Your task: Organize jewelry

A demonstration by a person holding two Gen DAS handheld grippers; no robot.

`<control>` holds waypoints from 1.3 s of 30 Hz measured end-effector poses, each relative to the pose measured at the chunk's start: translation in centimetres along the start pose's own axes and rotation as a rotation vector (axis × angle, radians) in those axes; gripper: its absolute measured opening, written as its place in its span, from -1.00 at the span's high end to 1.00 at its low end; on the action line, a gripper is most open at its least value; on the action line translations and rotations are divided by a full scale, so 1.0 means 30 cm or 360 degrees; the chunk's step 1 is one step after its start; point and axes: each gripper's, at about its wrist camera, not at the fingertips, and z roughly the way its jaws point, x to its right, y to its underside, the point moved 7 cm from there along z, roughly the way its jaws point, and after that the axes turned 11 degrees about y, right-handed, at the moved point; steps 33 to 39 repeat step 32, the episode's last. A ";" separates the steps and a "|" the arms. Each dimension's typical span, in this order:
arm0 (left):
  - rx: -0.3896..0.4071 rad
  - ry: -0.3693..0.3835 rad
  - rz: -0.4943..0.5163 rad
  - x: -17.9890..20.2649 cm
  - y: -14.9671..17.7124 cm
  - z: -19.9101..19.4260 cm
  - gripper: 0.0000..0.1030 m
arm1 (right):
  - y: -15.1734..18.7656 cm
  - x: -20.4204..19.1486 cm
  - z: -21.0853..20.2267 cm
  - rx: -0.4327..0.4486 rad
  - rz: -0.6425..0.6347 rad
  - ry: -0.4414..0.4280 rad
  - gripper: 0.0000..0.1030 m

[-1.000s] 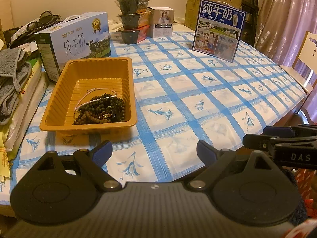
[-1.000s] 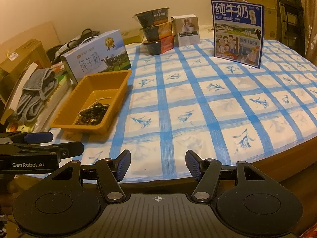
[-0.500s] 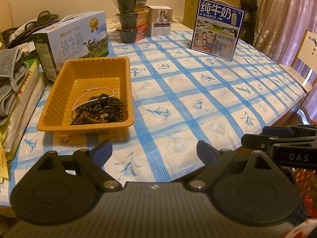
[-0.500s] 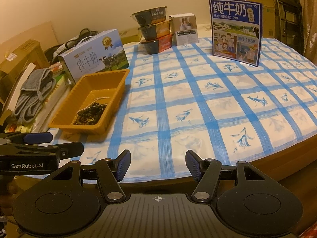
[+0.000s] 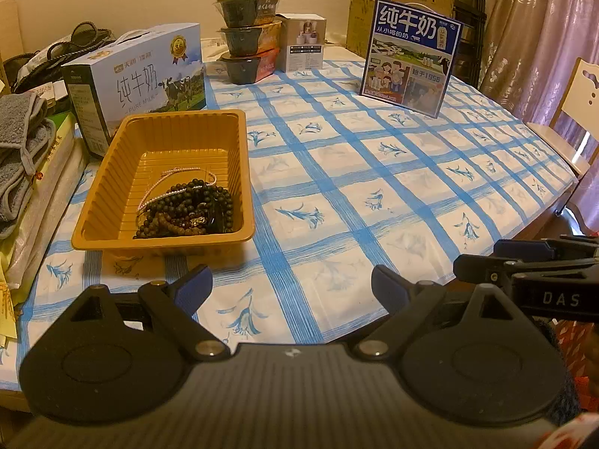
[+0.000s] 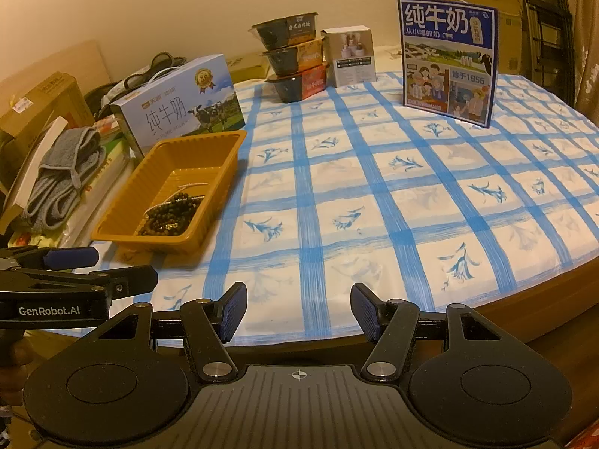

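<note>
An orange plastic tray (image 5: 112, 202) sits at the table's left side and holds a pile of dark bead bracelets (image 5: 187, 207) and a thin pale chain (image 5: 176, 174). The tray (image 6: 209, 202) and beads (image 6: 168, 215) also show in the right wrist view. My left gripper (image 5: 292, 292) is open and empty, over the table's near edge, in front of the tray. My right gripper (image 6: 298, 314) is open and empty at the near edge, to the right of the tray. Each gripper shows in the other's view, the right (image 5: 531, 277) and the left (image 6: 75, 280).
A light-blue milk carton box (image 5: 138, 82) stands behind the tray. A dark-blue milk box (image 5: 410, 58), stacked food bowls (image 5: 249, 33) and a small white box (image 5: 305, 43) stand at the back. Grey towels (image 5: 18, 149) and books lie left. A chair (image 5: 572, 119) is right.
Both grippers have drifted slightly; the view of the table has shifted a little. The jaws stay open and nothing on the table has moved.
</note>
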 end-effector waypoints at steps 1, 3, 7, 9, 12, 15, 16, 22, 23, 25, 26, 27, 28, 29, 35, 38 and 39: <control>0.0000 0.0000 -0.0001 0.000 0.000 0.000 -0.77 | 0.000 0.001 0.001 -0.0001 0.0000 0.0001 -0.19; 0.0000 0.0000 -0.0002 0.000 0.000 0.000 -0.77 | 0.000 0.002 0.000 0.0000 0.0000 -0.0001 -0.19; 0.0001 0.0000 -0.0002 0.000 -0.001 0.000 -0.77 | 0.000 0.000 0.001 -0.0001 0.0000 0.0000 -0.19; 0.0001 -0.0001 0.0000 0.000 -0.001 0.000 -0.77 | 0.000 0.000 0.001 -0.0001 0.0000 0.0000 -0.19; 0.0000 0.0000 -0.0002 0.000 -0.001 0.000 -0.77 | 0.000 0.000 0.001 0.0000 0.0000 -0.0001 -0.19; 0.0001 0.0000 -0.0001 0.000 -0.002 0.000 -0.77 | 0.000 0.000 0.001 -0.0001 0.0000 0.0001 -0.19; 0.0001 0.0000 -0.0002 -0.001 -0.002 0.000 -0.77 | -0.001 -0.001 0.002 0.0000 -0.0001 0.0000 -0.19; 0.0002 -0.0003 -0.0001 0.000 -0.002 0.000 -0.77 | 0.000 -0.002 0.002 0.0000 0.0000 0.0001 -0.19; 0.0002 0.0000 -0.0001 0.000 -0.002 0.000 -0.77 | 0.000 -0.002 0.002 -0.0001 0.0001 0.0001 -0.19; 0.0002 -0.0002 0.0001 0.000 -0.002 0.000 -0.77 | 0.000 -0.002 0.002 0.0000 0.0001 0.0002 -0.19; 0.0002 -0.0002 0.0000 -0.001 -0.002 0.000 -0.77 | 0.000 -0.002 0.002 0.0000 0.0001 0.0002 -0.19; 0.0002 -0.0002 -0.0001 -0.001 -0.002 0.000 -0.77 | -0.001 -0.002 0.002 -0.0001 0.0000 0.0001 -0.19; 0.0002 0.0000 0.0000 0.000 -0.001 0.000 -0.77 | -0.001 -0.001 0.002 0.0000 0.0000 0.0001 -0.19; 0.0003 -0.0002 0.0001 0.000 -0.002 0.000 -0.77 | -0.001 -0.001 0.003 0.0000 0.0000 0.0001 -0.19; 0.0004 -0.0010 -0.0004 -0.006 -0.009 -0.002 -0.77 | -0.001 -0.001 0.003 -0.0001 0.0000 0.0000 -0.19; 0.0004 -0.0010 -0.0004 -0.006 -0.009 -0.002 -0.77 | -0.001 -0.001 0.003 -0.0001 0.0000 0.0000 -0.19; 0.0004 -0.0010 -0.0004 -0.006 -0.009 -0.002 -0.77 | -0.001 -0.001 0.003 -0.0001 0.0000 0.0000 -0.19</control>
